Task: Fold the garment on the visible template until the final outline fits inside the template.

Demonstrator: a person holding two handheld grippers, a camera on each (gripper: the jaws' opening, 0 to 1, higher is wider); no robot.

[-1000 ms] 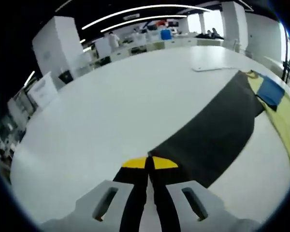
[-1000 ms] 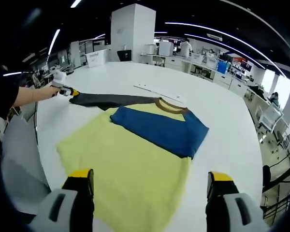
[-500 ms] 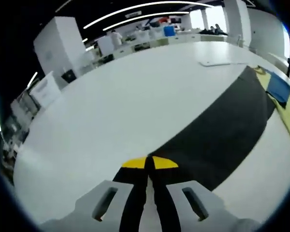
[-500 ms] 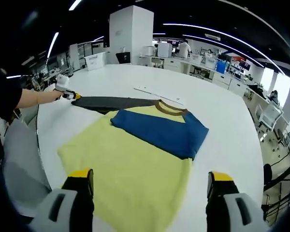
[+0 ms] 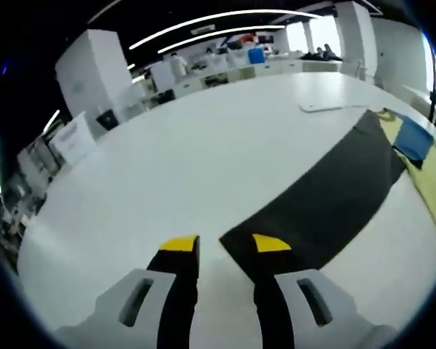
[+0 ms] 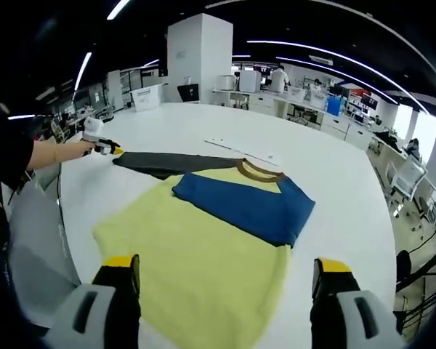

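A yellow shirt [image 6: 196,254] lies flat on the white table [image 5: 203,160]. Its blue sleeve [image 6: 240,205] is folded across the chest, below the brown collar [image 6: 259,171]. The dark sleeve [image 5: 327,196] stretches straight out to the side, and its cuff lies just ahead of my left gripper [image 5: 224,244]. That gripper is open, with the cuff end beside its right-hand finger. In the right gripper view the left gripper [image 6: 114,150] sits at the tip of the dark sleeve [image 6: 171,163], held by a hand. My right gripper [image 6: 227,263] hangs open above the shirt's hem.
A thin white template sheet [image 6: 240,148] lies flat just beyond the collar, and the template sheet [image 5: 334,106] also shows past the sleeve. A person's forearm [image 6: 54,153] reaches in from the left. Desks, a white pillar and people stand far behind the table.
My left gripper has gone from shut on the dark sleeve's cuff to open, letting the cuff rest on the table. The right gripper stays open over the hem.
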